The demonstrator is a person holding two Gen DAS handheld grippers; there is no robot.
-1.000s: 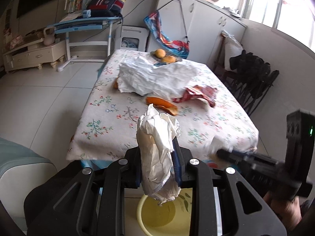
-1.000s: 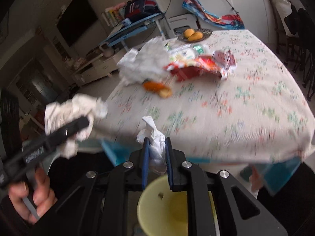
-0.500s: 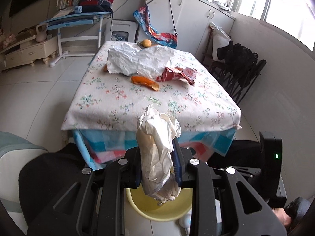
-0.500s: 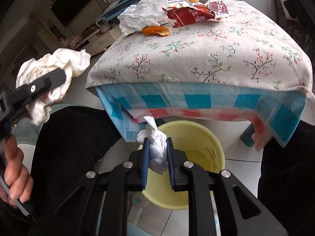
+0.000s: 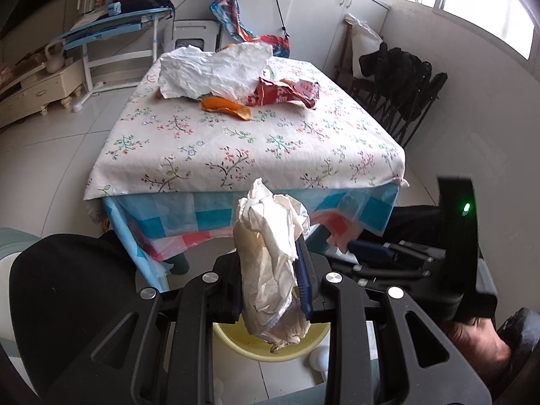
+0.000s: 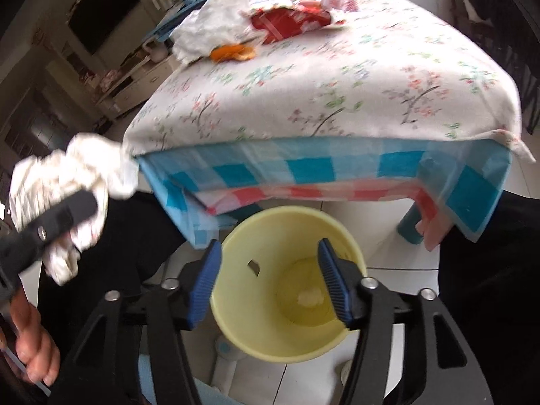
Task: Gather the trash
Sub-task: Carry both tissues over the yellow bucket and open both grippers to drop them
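My left gripper (image 5: 270,263) is shut on a crumpled white tissue wad (image 5: 270,263), held above the rim of the yellow bin (image 5: 270,347). It also shows at the left of the right wrist view (image 6: 67,182). My right gripper (image 6: 268,270) is open and empty, directly over the yellow bin (image 6: 287,290). A small pale wad (image 6: 308,298) lies at the bin's bottom. On the floral table (image 5: 243,141) lie white crumpled paper (image 5: 216,71), an orange peel (image 5: 226,108) and a red wrapper (image 5: 283,92).
The bin stands on the tiled floor in front of the table's near edge, between my black-clad knees (image 5: 67,287). Folded dark chairs (image 5: 398,87) lean against the right wall. A blue desk (image 5: 111,30) and a low cabinet (image 5: 33,91) stand at the left.
My right gripper has opened and its small white tissue has dropped into the yellow bin. The left gripper still holds its wad and has come lower toward the bin.
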